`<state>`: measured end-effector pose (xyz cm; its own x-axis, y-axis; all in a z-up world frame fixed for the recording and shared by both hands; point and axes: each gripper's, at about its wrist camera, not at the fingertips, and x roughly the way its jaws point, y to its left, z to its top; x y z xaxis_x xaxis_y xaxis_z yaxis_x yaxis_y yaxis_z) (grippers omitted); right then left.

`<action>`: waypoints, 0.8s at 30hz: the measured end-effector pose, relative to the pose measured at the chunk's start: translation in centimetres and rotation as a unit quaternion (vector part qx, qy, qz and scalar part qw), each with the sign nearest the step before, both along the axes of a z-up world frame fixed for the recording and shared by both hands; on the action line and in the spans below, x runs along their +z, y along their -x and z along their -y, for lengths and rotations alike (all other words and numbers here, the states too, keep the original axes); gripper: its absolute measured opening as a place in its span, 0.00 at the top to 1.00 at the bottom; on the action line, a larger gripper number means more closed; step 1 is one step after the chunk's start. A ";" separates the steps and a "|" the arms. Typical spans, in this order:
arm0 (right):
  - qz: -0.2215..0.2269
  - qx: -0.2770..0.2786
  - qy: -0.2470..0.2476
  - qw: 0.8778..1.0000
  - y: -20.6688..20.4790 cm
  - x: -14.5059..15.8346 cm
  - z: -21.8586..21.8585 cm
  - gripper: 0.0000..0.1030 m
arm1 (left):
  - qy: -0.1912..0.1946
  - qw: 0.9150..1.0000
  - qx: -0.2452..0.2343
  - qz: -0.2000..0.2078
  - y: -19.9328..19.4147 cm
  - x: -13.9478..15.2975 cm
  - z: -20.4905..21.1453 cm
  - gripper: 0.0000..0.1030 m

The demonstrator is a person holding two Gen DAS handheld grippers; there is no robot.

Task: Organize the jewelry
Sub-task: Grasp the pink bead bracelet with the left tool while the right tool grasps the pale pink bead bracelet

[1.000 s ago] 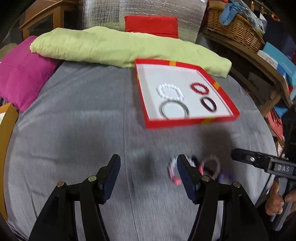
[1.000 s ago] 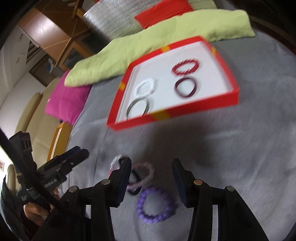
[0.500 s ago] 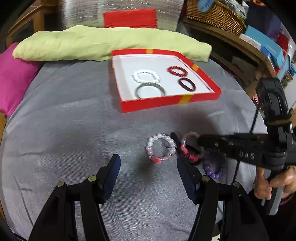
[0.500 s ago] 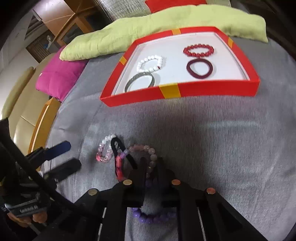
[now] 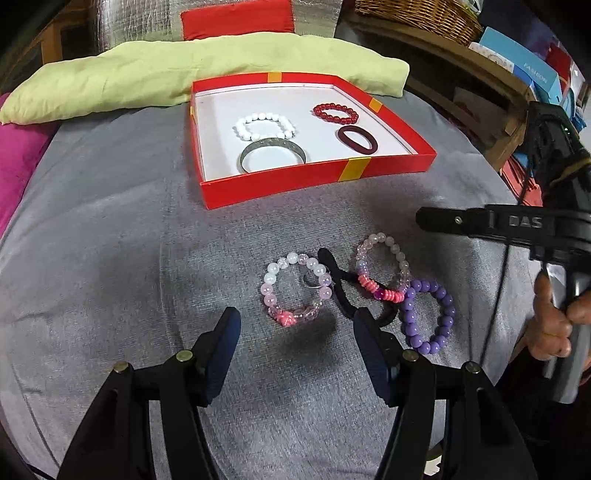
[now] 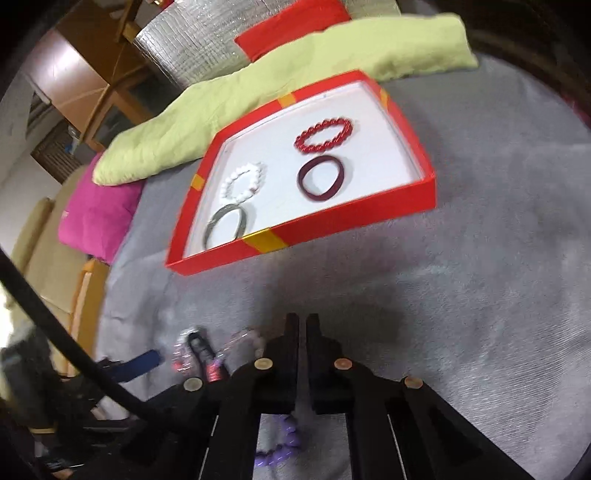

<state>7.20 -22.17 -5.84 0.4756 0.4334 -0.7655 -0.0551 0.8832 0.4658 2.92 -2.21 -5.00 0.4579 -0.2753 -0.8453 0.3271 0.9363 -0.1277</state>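
A red box [image 5: 388, 167] [image 6: 354, 218] holds a white bead bracelet [image 5: 264, 124], a silver bangle [image 5: 272, 158], a red bead bracelet [image 5: 335, 113] and a dark red band [image 5: 357, 139]. On the grey cloth lie a pink-white bead bracelet [image 5: 295, 288], a black band [image 5: 340, 288], a pink bracelet [image 5: 384, 271] and a purple bead bracelet [image 5: 428, 321] [image 6: 280, 446]. My left gripper [image 5: 295, 332] is open just short of the pink-white bracelet. My right gripper [image 6: 302, 325] is shut and empty above the cloth, seen from the side in the left wrist view [image 5: 424, 219].
A lime green pillow [image 5: 184, 70] lies behind the box, a magenta cushion [image 6: 96, 214] at the left. A wicker basket [image 5: 417, 14] and a shelf with boxes stand at the back right. The cloth's edge curves at the right.
My right gripper closed from open and has lifted away from the loose bracelets, holding nothing. My left gripper has moved closer to the pink-white bracelet and stays open.
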 end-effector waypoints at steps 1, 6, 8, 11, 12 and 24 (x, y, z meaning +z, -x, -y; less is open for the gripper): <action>-0.008 0.007 -0.014 1.000 0.0 -0.1 -0.1 0.92 | -0.002 1.000 0.003 0.002 -0.2 -0.1 0.0 0.38; -0.012 0.047 -0.007 0.999 0.3 0.2 -1.9 0.77 | 0.004 1.000 0.003 0.009 -0.4 -0.2 -0.3 0.46; -0.013 0.058 -0.003 0.998 0.5 0.2 -2.6 0.77 | -0.004 1.000 -0.003 0.009 -0.4 -0.3 -0.2 0.59; -0.012 0.066 0.017 0.998 0.6 -0.3 -3.6 0.77 | -0.014 1.000 -0.001 0.005 -0.4 -0.7 -0.5 0.73; -0.013 0.069 0.031 0.997 0.6 -0.5 -4.1 0.77 | -0.012 1.000 0.001 0.006 -0.5 -0.7 -0.7 0.73; 0.064 0.047 0.150 0.985 1.4 0.3 -5.2 0.92 | -0.020 0.999 0.028 0.018 -0.6 -0.4 -2.0 0.89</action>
<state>5.84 -16.97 -5.55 0.5458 0.2428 -0.8020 -0.1844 0.9684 0.1677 3.50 -0.24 -5.44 0.5021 -0.2144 -0.8378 0.2777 0.9575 -0.0786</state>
